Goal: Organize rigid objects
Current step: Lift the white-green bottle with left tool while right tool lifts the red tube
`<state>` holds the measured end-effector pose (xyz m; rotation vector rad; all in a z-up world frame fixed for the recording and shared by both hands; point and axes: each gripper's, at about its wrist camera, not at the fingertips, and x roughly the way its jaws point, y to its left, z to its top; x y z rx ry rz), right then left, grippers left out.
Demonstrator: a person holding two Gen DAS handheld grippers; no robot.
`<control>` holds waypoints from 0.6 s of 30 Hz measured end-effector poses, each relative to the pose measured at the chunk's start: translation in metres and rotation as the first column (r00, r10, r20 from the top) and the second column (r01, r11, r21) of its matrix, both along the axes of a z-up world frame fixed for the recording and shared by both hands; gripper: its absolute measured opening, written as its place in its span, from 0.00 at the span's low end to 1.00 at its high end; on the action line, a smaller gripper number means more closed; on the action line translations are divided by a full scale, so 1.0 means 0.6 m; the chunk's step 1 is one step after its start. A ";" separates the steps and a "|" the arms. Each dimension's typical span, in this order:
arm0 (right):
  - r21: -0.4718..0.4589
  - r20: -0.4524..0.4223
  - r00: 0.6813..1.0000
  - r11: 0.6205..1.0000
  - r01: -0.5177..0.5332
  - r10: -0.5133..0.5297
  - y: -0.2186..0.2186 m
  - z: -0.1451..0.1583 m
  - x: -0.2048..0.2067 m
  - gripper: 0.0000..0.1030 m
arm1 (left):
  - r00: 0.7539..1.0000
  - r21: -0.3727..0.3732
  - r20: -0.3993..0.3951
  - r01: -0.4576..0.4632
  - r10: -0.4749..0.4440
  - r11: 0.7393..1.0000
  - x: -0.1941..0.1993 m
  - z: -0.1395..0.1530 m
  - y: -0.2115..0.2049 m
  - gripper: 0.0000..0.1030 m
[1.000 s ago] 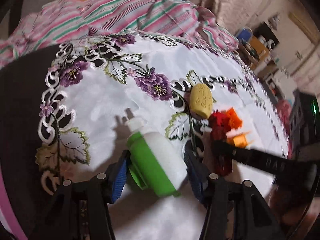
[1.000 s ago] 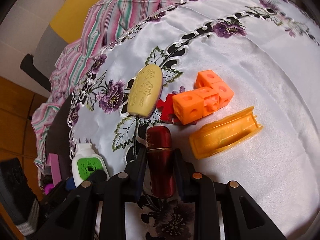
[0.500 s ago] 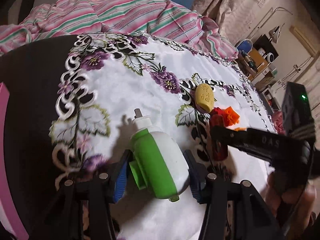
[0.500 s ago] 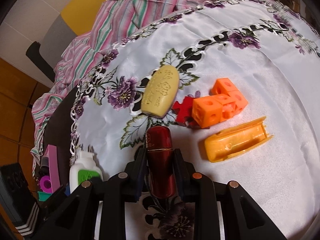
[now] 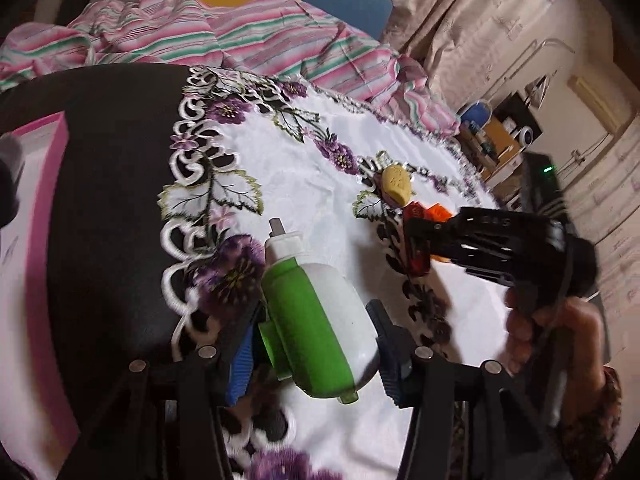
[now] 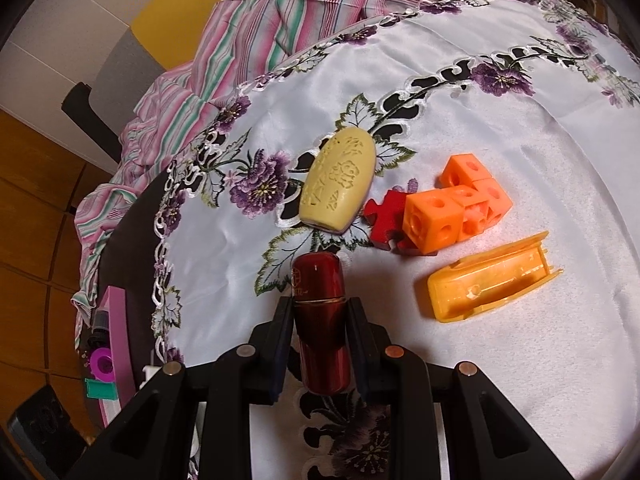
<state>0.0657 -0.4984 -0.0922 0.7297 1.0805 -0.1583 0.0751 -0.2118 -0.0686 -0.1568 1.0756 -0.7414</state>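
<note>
My left gripper is shut on a green and white bottle and holds it over the left edge of the white embroidered cloth. My right gripper is shut on a dark red cylinder, held above the cloth; it also shows in the left wrist view. On the cloth lie a yellow carved oval, a red puzzle piece, joined orange cubes and an orange plastic case.
A pink tray sits on the dark table left of the cloth; in the right wrist view the tray holds small purple and green items. Striped fabric lies behind the table.
Both grippers have risen and drawn back toward the left with their objects. The pink tray has come into the left wrist view.
</note>
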 end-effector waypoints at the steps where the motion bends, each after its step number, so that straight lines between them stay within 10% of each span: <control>1: 0.001 -0.001 1.000 1.000 -0.001 0.001 0.000 -0.001 0.000 0.26 | 1.000 -0.015 -0.002 -0.007 0.007 1.000 -0.005 0.003 0.012 0.51; 18: 0.001 -0.017 1.000 1.000 0.020 -0.020 -0.007 -0.003 -0.005 0.26 | 0.990 -0.052 0.047 -0.129 0.131 0.990 -0.059 0.044 0.203 0.51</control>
